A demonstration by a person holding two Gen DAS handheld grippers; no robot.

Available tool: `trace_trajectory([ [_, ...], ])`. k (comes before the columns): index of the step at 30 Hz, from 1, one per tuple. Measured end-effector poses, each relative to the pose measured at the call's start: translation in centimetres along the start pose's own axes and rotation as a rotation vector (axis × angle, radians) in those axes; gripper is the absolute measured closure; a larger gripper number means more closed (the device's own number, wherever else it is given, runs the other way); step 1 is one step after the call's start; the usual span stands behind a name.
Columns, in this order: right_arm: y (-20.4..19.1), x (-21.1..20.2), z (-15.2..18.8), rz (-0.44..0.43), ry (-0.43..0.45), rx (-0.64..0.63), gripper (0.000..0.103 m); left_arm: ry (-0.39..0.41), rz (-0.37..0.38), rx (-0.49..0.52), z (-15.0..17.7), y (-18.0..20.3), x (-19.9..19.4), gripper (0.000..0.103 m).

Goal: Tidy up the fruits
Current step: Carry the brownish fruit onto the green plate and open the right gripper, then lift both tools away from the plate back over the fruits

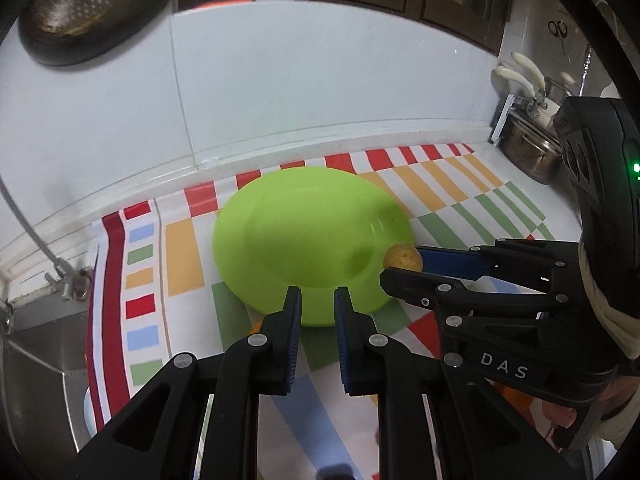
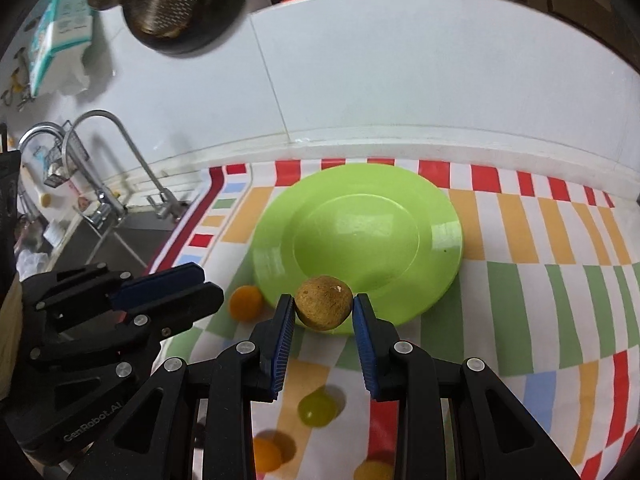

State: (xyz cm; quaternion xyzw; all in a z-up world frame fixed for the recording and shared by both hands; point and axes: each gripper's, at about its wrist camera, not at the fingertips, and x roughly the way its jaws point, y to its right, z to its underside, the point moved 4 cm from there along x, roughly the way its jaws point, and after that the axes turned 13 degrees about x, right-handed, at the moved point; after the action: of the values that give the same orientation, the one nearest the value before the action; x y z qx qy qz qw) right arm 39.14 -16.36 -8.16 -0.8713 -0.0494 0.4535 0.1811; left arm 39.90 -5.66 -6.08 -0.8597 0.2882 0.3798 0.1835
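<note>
A lime green plate (image 2: pixel 432 216) lies on the striped cloth; it also shows in the left wrist view (image 1: pixel 280 216) and holds nothing. My right gripper (image 2: pixel 324 308) is shut on a small brown round fruit (image 2: pixel 324 304) just above the plate's near rim; the fruit (image 1: pixel 403 258) and the gripper (image 1: pixel 404 268) show at the plate's right edge in the left wrist view. My left gripper (image 1: pixel 317 300) is open and empty at the plate's near edge, and shows at left in the right wrist view (image 2: pixel 188 284). An orange fruit (image 2: pixel 245 303), a green fruit (image 2: pixel 317 409) and more orange fruits (image 2: pixel 266 454) lie on the cloth.
The colourful striped cloth (image 2: pixel 540 280) covers the counter. A sink with taps (image 2: pixel 116 204) is to the left, the white tiled wall (image 1: pixel 320 92) behind. A steel pot (image 1: pixel 532 152) stands at the far right. A dark pan (image 1: pixel 88 4) hangs above.
</note>
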Motion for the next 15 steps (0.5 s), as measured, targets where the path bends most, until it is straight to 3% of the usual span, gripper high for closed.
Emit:
trace_trajectory([
  [7,0.2,1.7,-1.1,0.05,0.001,0.001,0.07,-0.022,0.008,0.014,-0.5,-1.3,1.8,0.083],
  [9,0.4,1.7,-1.3,0.068,0.009,0.01,0.06,-0.024,0.002,0.024,-0.5,-1.4,1.7,0.074],
  [15,0.3,-0.9,-0.7,0.111,0.071,0.008,0.06,0.004,-0.035,0.055,0.0,-0.4,-0.6,0.061],
])
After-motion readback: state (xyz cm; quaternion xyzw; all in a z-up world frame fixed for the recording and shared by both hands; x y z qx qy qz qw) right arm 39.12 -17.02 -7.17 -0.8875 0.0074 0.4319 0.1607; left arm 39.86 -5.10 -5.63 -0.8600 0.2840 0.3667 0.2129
